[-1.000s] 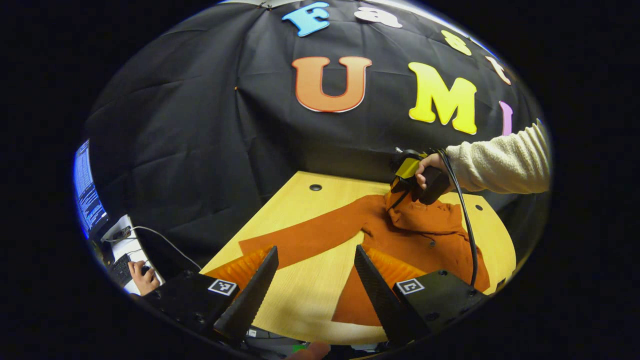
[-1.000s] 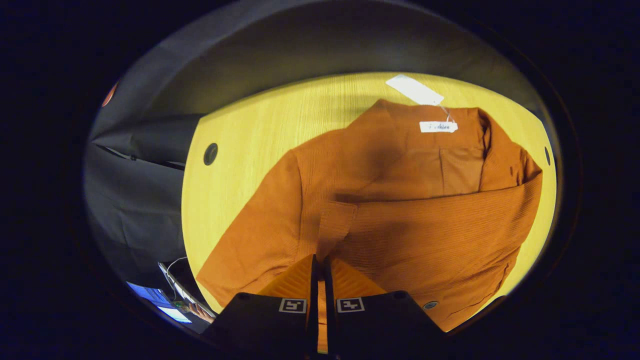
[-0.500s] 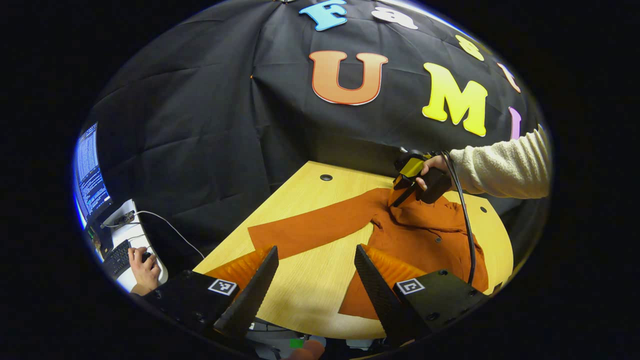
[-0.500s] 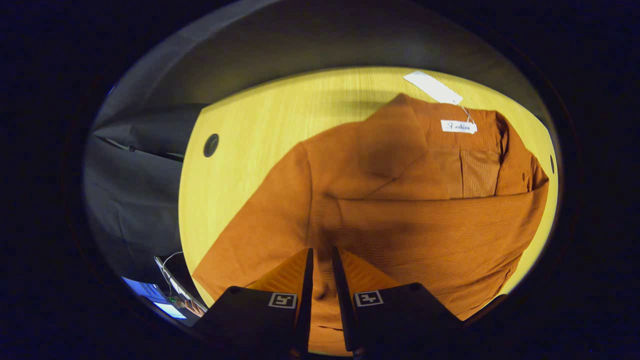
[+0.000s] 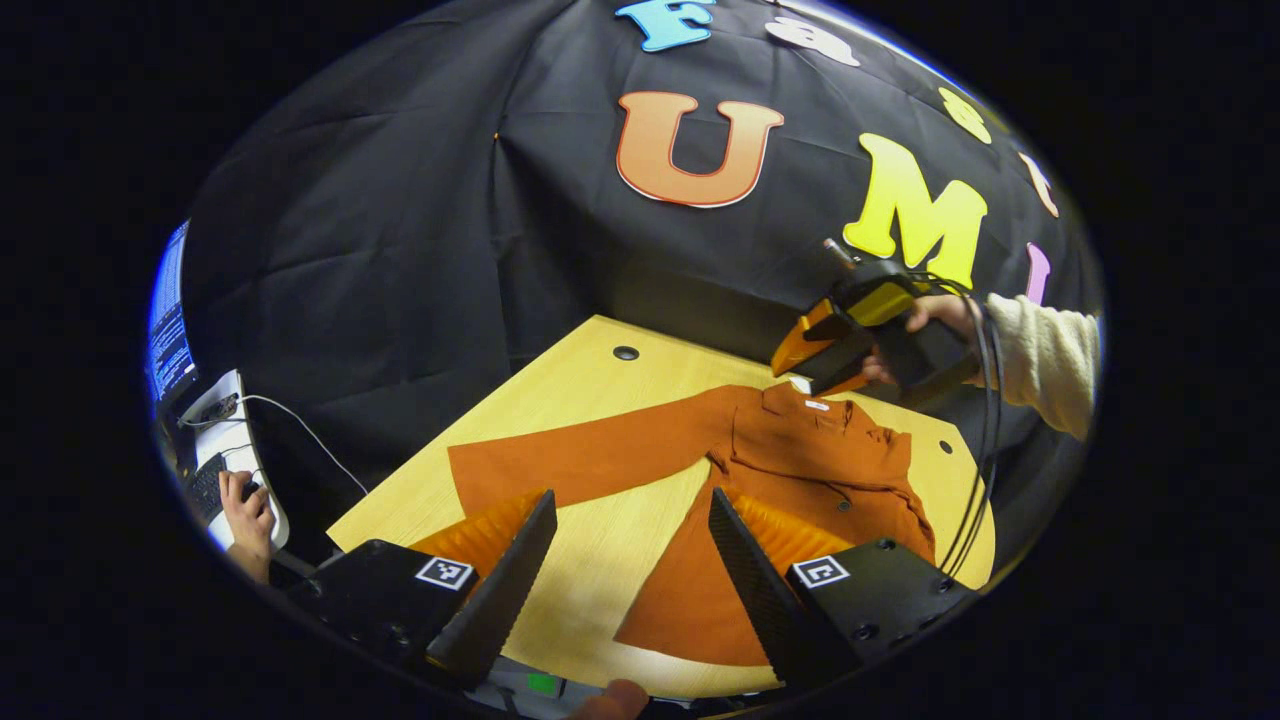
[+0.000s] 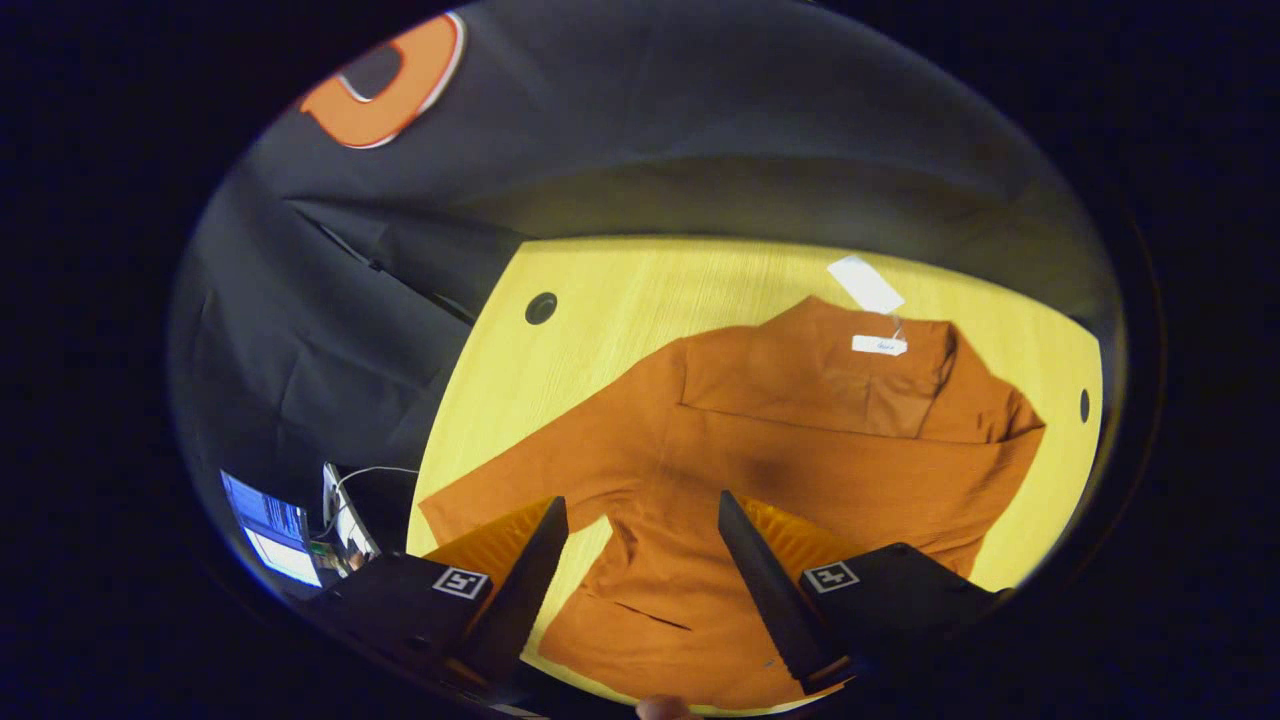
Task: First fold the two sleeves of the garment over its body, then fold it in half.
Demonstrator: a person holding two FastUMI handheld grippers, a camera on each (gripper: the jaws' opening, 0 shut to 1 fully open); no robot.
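Note:
An orange garment [image 5: 800, 470] lies flat on the wooden table [image 5: 560, 390]. One sleeve [image 6: 900, 480] is folded across its body. The other sleeve [image 5: 570, 460] stretches out to the left over the table. My left gripper [image 5: 630, 560] hovers open above the table's near edge, between that sleeve and the hem, holding nothing. A hand in a cream sleeve holds my right gripper [image 5: 800, 375] in the air above the collar. The right gripper [image 6: 640, 570] is open and empty, well above the garment [image 6: 780, 440]. A white hang tag [image 6: 865, 283] lies beyond the collar.
The table has small round holes [image 5: 626, 353] [image 6: 541, 307] [image 6: 1085, 405]. A black cable [image 5: 975, 470] hangs from the right gripper past the garment's right side. Off the table's left end are a monitor [image 5: 165, 340] and a keyboard with a person's hand [image 5: 245, 500].
The right gripper opened, let go of the sleeve it had laid over the body, and rose up and back from the garment. The left gripper stayed open and barely shifted.

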